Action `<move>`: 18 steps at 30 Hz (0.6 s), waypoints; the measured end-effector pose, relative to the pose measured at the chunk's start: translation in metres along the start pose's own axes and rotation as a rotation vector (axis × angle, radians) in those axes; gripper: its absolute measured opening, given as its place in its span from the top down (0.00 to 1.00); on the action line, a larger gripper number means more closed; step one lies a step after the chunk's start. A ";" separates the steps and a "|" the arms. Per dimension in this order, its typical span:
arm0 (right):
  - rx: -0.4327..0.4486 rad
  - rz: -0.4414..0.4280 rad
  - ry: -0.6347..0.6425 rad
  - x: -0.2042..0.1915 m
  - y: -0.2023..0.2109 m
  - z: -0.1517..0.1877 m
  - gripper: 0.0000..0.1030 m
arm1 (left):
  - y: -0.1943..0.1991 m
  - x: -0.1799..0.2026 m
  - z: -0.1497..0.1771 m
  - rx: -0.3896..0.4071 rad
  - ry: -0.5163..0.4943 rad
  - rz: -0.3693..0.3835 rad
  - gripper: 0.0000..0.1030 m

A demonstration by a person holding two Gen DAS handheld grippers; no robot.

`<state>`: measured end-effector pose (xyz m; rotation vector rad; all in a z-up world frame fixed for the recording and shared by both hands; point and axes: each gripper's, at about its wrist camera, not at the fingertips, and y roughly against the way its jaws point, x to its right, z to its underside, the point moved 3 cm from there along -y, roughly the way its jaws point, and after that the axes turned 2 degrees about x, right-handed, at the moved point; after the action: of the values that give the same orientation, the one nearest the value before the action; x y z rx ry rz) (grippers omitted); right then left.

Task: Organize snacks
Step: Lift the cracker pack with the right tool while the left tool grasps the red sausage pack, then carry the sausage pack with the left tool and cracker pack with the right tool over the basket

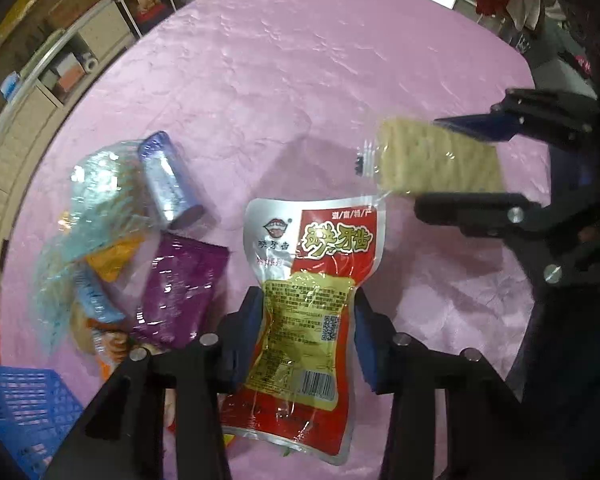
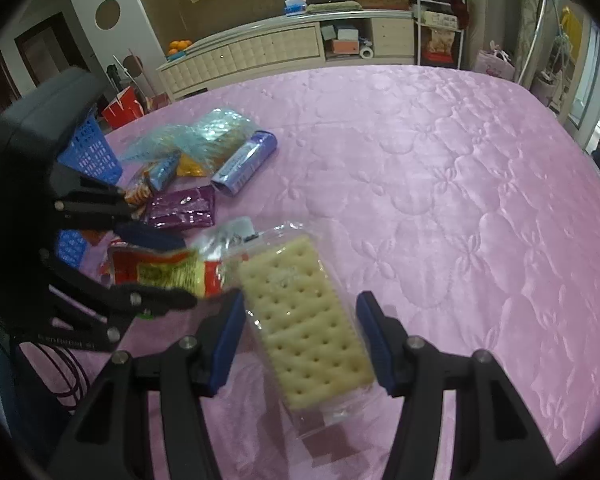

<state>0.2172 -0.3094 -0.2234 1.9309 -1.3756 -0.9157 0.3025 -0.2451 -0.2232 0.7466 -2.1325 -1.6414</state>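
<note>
Pouch (image 1: 308, 300) pinched between left tool (image 1: 308, 312) pads

Glossy foil snack pouch (image 1: 300, 280), clear plastic cracker wrapper (image 2: 304, 320), shiny quilted pink cloth (image 2: 460, 200), blue plastic basket (image 1: 24, 412)

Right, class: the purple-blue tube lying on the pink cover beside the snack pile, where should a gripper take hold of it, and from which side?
Grip the tube around its middle, coming from above with the jaws across its width. It lies flat on its side, round and long, so its curved flanks are exposed; the end near the crinkly blue bag is crowded.
</note>
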 end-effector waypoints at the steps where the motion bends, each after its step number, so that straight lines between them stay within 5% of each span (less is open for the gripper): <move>1: 0.002 0.006 0.003 -0.001 0.002 -0.001 0.40 | 0.000 0.001 -0.001 -0.001 0.002 -0.010 0.65; 8: 0.033 0.035 0.022 -0.015 0.028 -0.012 0.40 | 0.022 -0.002 0.031 0.081 0.070 -0.006 0.66; 18: 0.099 0.054 0.144 -0.072 0.062 -0.034 0.40 | 0.115 -0.008 0.076 0.248 0.117 -0.093 0.66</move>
<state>0.1944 -0.2565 -0.1411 1.9810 -1.4041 -0.6806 0.2432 -0.1592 -0.1329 1.0038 -2.2711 -1.3538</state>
